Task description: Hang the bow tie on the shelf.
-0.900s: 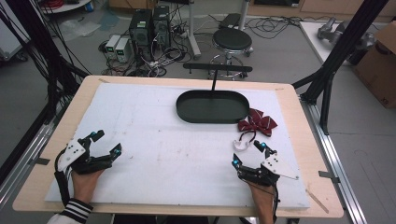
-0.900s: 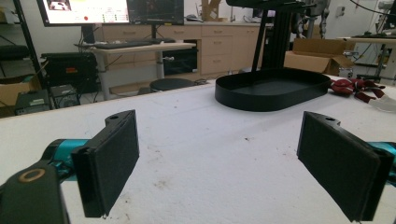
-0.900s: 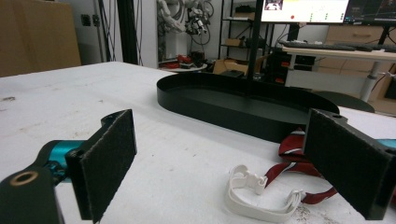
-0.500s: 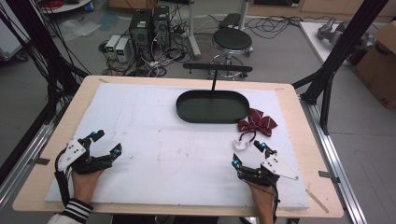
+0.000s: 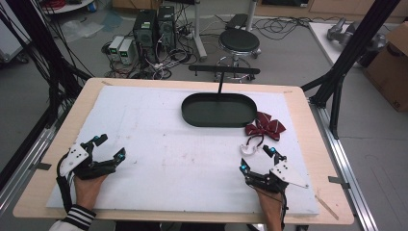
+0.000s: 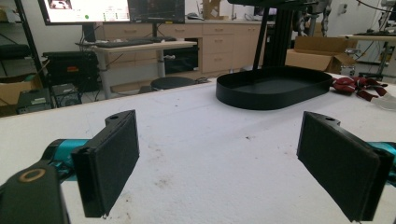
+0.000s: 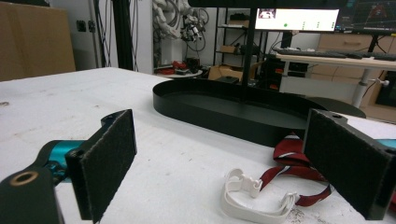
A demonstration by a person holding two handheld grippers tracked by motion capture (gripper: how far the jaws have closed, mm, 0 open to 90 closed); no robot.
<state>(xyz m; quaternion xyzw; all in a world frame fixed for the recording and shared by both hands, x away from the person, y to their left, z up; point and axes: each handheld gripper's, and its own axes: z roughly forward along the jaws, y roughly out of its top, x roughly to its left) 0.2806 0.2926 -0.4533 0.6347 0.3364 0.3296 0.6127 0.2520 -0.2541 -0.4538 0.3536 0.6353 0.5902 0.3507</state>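
My right gripper (image 5: 257, 159) sits at the lower right of the high view, jaws spread wide and grasping nothing. Between its pads (image 7: 109, 163), in the right gripper view, lies the white clasp (image 7: 254, 198) of the dark red bow tie (image 5: 265, 126), just ahead on the white mat (image 5: 159, 125). My left gripper (image 5: 108, 147), at the lower left, is likewise released and empty. Compared with the frames of a moment ago, nothing has shifted: both hands rest where they were and the bow tie lies untouched beside the right end of the black oval tray (image 5: 219, 109). I judge that the reach for the bow tie has not yet begun. The monitor (image 6: 88, 9) at the upper left of the left gripper view carries text too small to read.
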